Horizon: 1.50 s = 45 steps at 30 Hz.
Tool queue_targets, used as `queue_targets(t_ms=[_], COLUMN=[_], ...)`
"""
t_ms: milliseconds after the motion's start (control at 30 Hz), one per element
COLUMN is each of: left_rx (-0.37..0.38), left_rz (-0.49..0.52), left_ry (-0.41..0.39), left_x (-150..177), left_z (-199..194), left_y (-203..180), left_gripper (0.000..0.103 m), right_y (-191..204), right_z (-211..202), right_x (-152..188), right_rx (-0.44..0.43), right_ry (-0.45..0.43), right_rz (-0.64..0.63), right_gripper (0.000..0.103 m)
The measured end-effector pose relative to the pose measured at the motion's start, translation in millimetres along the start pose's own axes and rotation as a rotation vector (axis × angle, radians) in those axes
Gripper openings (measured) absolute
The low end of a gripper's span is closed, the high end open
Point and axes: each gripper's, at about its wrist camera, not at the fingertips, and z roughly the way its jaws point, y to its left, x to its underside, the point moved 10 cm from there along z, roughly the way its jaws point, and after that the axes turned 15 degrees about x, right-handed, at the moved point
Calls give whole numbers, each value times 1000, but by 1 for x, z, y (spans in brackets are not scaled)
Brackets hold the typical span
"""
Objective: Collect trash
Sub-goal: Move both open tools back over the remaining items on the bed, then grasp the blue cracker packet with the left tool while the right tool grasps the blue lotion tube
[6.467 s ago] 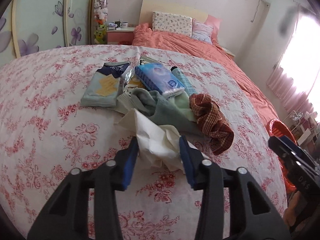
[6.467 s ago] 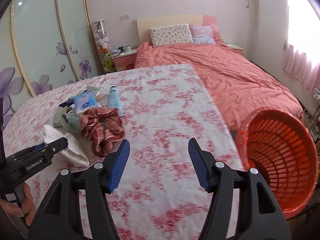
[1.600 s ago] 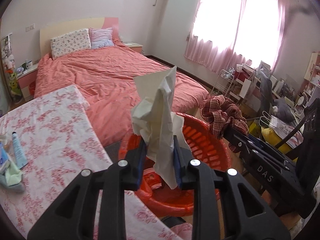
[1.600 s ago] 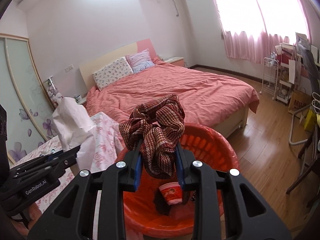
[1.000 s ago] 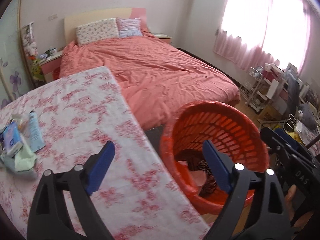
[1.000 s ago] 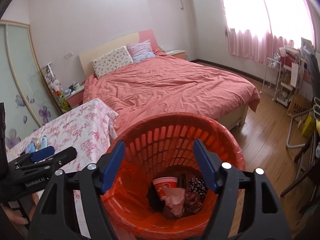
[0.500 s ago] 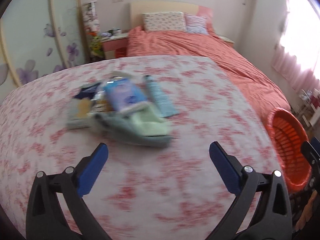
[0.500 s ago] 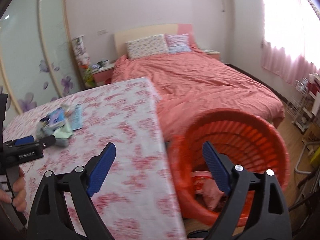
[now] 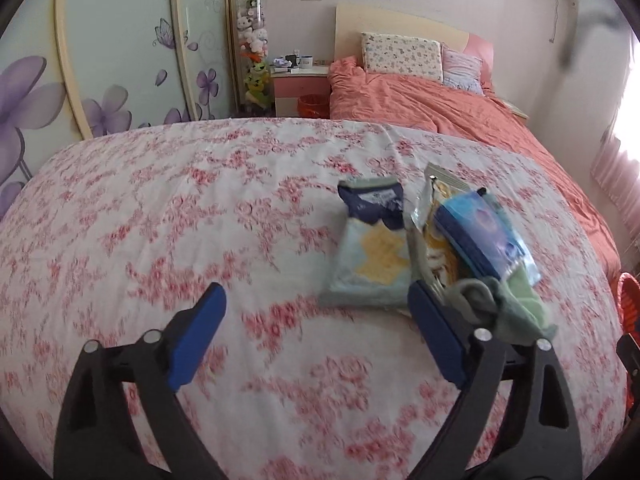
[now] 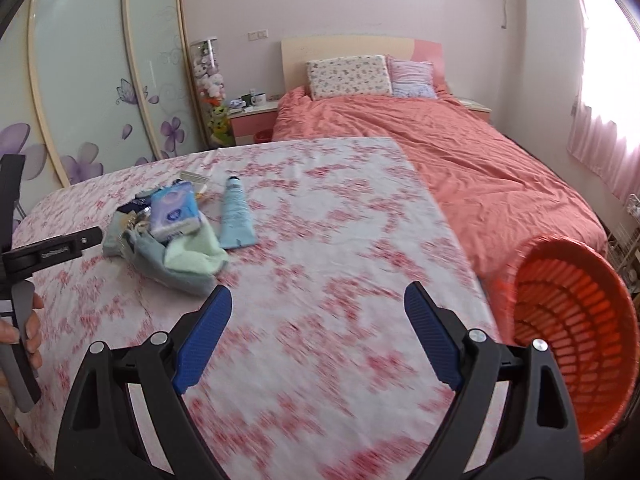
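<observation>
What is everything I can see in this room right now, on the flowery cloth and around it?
Floral cloth: one, white with pink flowers, covering the near surface.
Tissue pack: one, blue, on top of the pile.
Tube: one, pale blue, lying beside the pile.
Green cloth: one, pale green, at the near end of the pile.
Snack wrappers: at least two, pale blue and yellow, and clear, in the pile.
Basket: one, orange, beside the cloth's right edge.
Bed: one, coral cover, behind.
Pillows: two, floral and striped, at the headboard.
Nightstand: one, pink, holding mugs.
Left gripper: one, black with blue pads, open and empty; its jaws have just been closing slightly.
Right gripper: one, the same colours, open, empty.
</observation>
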Motion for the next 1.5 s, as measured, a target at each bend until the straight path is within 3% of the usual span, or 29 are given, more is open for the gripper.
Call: queue_targets(t_ms=[333, 433, 600, 667, 1067, 1267, 1400, 1500], left_rx=[40, 56, 83, 110, 14, 8, -10, 2], left_rz=[24, 34, 15, -2, -47, -29, -5, -6], left_ry=[26, 41, 69, 75, 111, 101, 104, 108], left_x=[-25, -24, -22, -21, -12, -19, -20, -11], left_z=[34, 42, 55, 59, 65, 70, 71, 62], left_y=[-6, -10, -11, -13, 18, 16, 15, 17], left_gripper=[84, 84, 83, 80, 75, 75, 60, 60], right_y=[65, 88, 108, 109, 41, 41, 40, 35], right_z=[64, 80, 96, 101, 83, 85, 90, 84], right_x=[-47, -51, -43, -38, -16, -18, -21, -14], right_rx=[-104, -136, -119, -105, -30, -30, -13, -25], right_ry=[81, 113, 149, 168, 191, 201, 194, 194], right_rz=[-9, -37, -115, -145, -53, -31, -45, -42], right_gripper=[57, 54, 46, 34, 33, 34, 34, 33])
